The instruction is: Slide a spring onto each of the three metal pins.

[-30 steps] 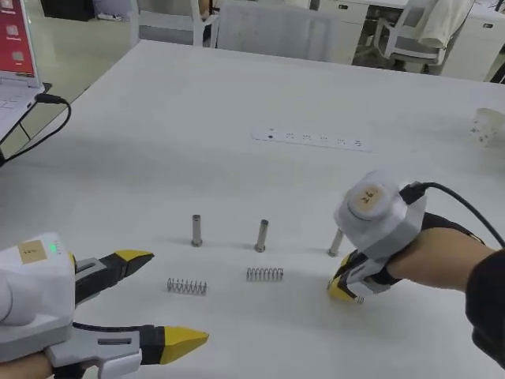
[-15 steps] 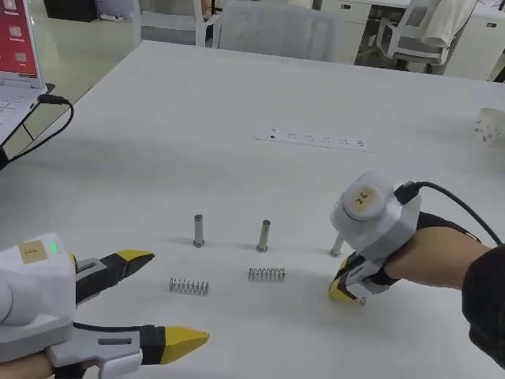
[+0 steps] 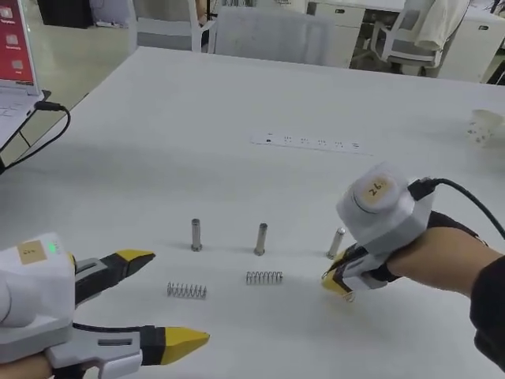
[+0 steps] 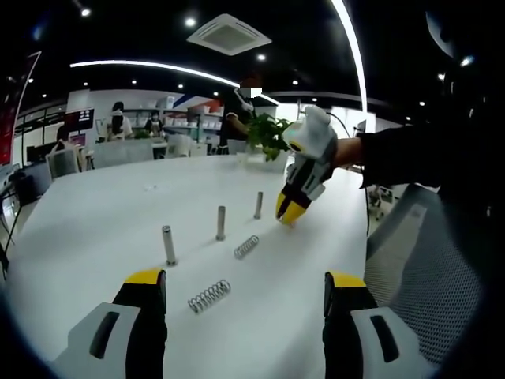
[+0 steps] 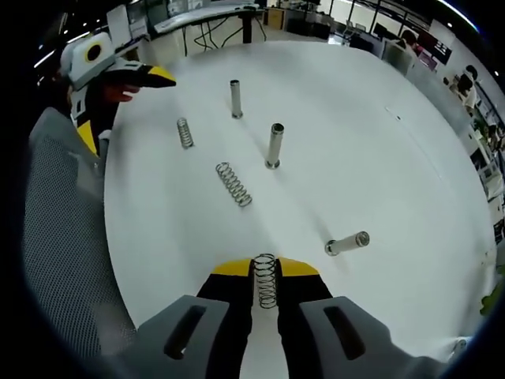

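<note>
Three metal pins stand in a row on the white table: left pin (image 3: 196,235), middle pin (image 3: 260,238), right pin (image 3: 336,243), which looks slightly tilted. Two loose springs lie in front of them, one (image 3: 187,290) under the left pin and one (image 3: 264,277) under the middle pin. My right gripper (image 3: 339,281) is shut on a third spring (image 5: 266,283), just in front of and beside the right pin (image 5: 347,243). My left gripper (image 3: 175,298) is open at the near left, holding nothing, with a loose spring (image 4: 209,295) lying ahead of its jaws.
A white power strip (image 3: 312,143) lies further back on the table. A laptop (image 3: 12,63) with a black cable (image 3: 47,118) sits at the far left edge. A small white object (image 3: 483,125) is at the far right. Chairs (image 3: 272,35) stand behind the table.
My right gripper has risen a little and shifted left with its spring, uncovering more of the right pin. The left gripper, the loose springs and the pins have stayed put.
</note>
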A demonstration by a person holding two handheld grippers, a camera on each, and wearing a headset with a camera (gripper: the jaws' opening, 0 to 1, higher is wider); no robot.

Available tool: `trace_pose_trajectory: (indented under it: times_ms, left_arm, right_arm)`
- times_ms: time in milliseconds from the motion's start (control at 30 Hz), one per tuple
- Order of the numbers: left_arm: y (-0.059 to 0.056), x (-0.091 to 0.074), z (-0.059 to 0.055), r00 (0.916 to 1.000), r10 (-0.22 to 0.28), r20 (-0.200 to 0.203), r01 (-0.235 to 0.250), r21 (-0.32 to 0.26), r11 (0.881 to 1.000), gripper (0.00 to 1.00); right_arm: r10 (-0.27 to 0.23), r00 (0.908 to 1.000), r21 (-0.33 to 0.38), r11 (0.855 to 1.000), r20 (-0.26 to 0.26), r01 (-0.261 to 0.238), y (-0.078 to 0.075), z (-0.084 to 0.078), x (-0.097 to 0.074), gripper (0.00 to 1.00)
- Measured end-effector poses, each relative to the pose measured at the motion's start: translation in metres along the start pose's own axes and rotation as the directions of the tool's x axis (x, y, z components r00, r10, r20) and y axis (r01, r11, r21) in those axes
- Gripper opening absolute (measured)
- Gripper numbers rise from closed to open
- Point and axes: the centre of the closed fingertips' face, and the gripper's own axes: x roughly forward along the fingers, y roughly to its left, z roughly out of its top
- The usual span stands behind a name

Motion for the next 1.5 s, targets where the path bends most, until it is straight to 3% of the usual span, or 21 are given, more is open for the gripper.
trace_pose_trajectory:
  times_ms: [200,433,533,600,800,1000,1200,1267,1500]
  left_arm:
    - [-0.007,0.002,0.007,0.9998,-0.021,0.006,0.021,0.017,1.0,0.78]
    - [-0.015,0.005,0.015,0.9983,-0.056,0.018,0.056,0.031,0.998,0.77]
    - [-0.018,0.006,0.018,0.997,-0.072,0.026,0.072,0.028,0.997,0.76]
    - [-0.02,0.007,0.022,0.9959,-0.085,0.033,0.084,0.026,0.996,0.75]
    - [-0.027,0.011,0.034,0.9912,-0.117,0.062,0.116,0.016,0.993,0.73]
    - [-0.032,0.013,0.043,0.9849,-0.143,0.098,0.145,-0.012,0.989,0.72]
    - [-0.036,0.018,0.045,0.9811,-0.174,0.084,0.174,0.005,0.985,0.69]
    - [-0.037,0.022,0.046,0.9795,-0.187,0.074,0.187,0.017,0.982,0.68]
    - [-0.033,0.036,0.045,0.9725,-0.225,0.06,0.225,0.004,0.974,0.61]
  right_arm:
    - [-0.011,0.9971,0.04,0.999,0.075,0.008,0.005,0.011,-0.012,0.08]
    - [-0.013,0.9838,0.075,0.997,0.179,0.0,0.014,0.033,-0.028,0.08]
    - [-0.004,0.9704,0.092,0.996,0.242,-0.018,0.02,0.048,-0.036,0.08]
    - [0.007,0.9535,0.107,0.993,0.301,-0.041,0.026,0.062,-0.042,0.08]
    - [0.041,0.9189,0.122,0.988,0.392,-0.096,0.04,0.087,-0.053,0.08]
    - [0.08,0.8921,0.108,0.984,0.445,-0.142,0.057,0.105,-0.06,0.08]
    - [0.099,0.8696,0.089,0.983,0.484,-0.161,0.066,0.12,-0.064,0.08]
    - [0.118,0.8529,0.097,0.976,0.508,-0.193,0.07,0.125,-0.065,0.08]
    - [0.131,0.8385,0.114,0.968,0.529,-0.223,0.075,0.128,-0.059,0.08]
